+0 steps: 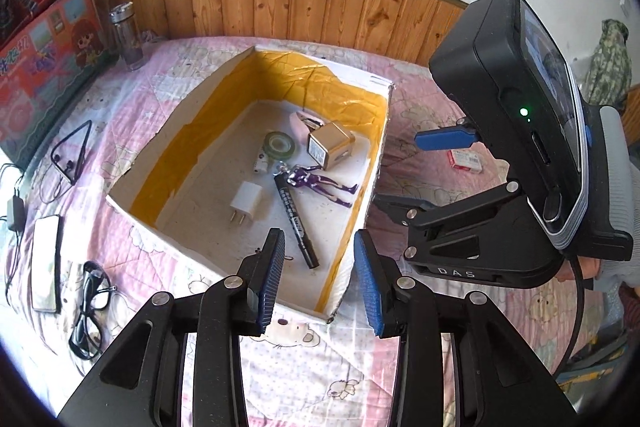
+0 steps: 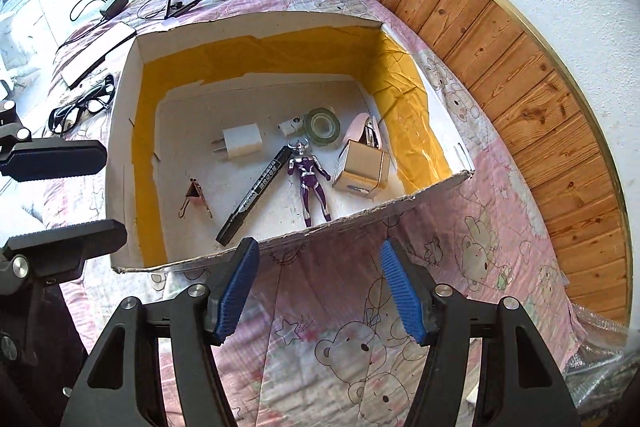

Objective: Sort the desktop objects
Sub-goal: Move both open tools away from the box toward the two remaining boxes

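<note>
An open white box (image 1: pixel 168 223) lined with yellow tape, also in the right wrist view (image 2: pixel 120 131), lies on the pink quilt. It holds a black marker (image 1: pixel 296 223), a purple figure (image 1: pixel 320 181), a white charger (image 1: pixel 245 201), a tape roll (image 1: pixel 280 143), a gold cube (image 1: pixel 330 143), a pink stapler (image 2: pixel 366 129) and a binder clip (image 2: pixel 194 197). My left gripper (image 1: pixel 320 259) is open and empty over the box's near edge. My right gripper (image 2: pixel 320 287) is open and empty just outside the box's near wall.
On the quilt left of the box lie glasses (image 1: pixel 90 311), a phone (image 1: pixel 46 263), a neckband earphone (image 1: pixel 74 151) and a cable adapter (image 1: pixel 15 213). A bottle (image 1: pixel 127 37) and toy cartons (image 1: pixel 44 55) stand at the back left. A red card pack (image 1: pixel 466 159) lies to the right.
</note>
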`<state>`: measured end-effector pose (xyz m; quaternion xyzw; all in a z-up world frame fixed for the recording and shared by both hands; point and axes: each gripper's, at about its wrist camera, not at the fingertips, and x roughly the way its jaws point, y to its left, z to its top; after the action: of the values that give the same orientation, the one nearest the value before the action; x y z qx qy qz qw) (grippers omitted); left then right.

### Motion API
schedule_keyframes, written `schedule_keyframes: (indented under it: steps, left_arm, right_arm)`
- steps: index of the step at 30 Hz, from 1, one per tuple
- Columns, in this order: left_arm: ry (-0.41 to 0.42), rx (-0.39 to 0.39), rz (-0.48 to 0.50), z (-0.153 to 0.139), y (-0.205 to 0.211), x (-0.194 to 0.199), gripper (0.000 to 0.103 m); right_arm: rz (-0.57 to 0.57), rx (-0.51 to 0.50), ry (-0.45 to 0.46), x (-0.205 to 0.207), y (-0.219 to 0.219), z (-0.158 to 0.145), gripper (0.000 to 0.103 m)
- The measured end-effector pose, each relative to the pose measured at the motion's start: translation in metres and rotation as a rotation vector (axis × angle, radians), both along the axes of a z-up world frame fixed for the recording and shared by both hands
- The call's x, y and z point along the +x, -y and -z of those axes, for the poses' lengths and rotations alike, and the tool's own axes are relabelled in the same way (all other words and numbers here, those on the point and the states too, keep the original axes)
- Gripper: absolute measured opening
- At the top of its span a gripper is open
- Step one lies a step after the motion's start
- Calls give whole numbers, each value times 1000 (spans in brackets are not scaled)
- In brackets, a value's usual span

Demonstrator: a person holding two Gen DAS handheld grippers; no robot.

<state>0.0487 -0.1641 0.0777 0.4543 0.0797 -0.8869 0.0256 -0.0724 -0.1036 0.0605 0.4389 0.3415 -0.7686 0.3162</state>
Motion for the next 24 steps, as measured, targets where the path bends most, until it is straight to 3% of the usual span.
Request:
schedule_keyframes:
  steps: [8,14,24]
  left_arm:
    - [-89,-35,-3,-14,-11,11,43]
    - [-114,-57,13,-7,-29,12,46]
    - [-111,-30,122,12,-87,-21,51]
  right_arm:
    - [14,-83,-12,17,-23,-9,65]
    - [45,-187,-29,34,-57,-1,67]
    - [231,-363,-56,44,-141,28,67]
